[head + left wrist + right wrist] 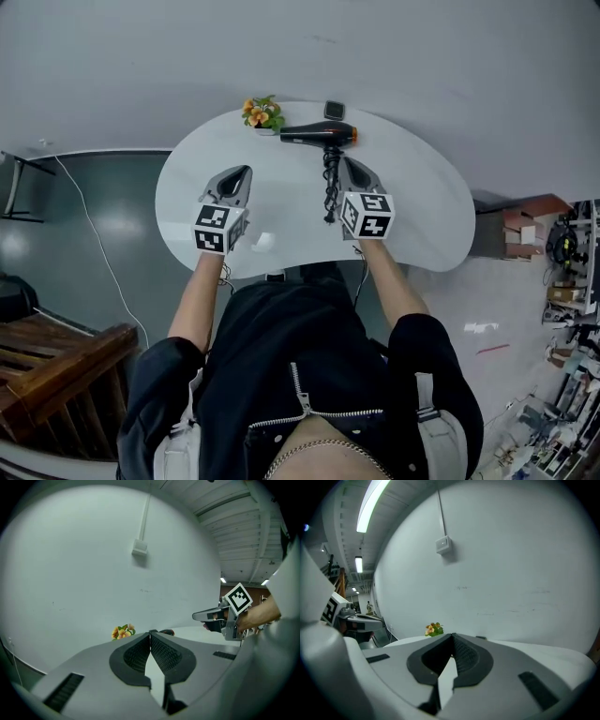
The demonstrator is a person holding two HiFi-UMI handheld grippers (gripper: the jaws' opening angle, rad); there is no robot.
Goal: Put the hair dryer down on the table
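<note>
The black hair dryer with an orange end lies on its side at the far part of the white table. Its coiled cord runs back toward me. My right gripper hovers shut and empty just this side of the dryer, beside the cord. My left gripper is also shut and empty, further left over the table. In the left gripper view, a bit of the dryer peeks past the closed left gripper. The closed right gripper hides the dryer in the right gripper view.
A small pot of orange flowers and a small dark object stand at the table's far edge by the grey wall. A small white item lies near the front edge. Wooden steps are at lower left, boxes at right.
</note>
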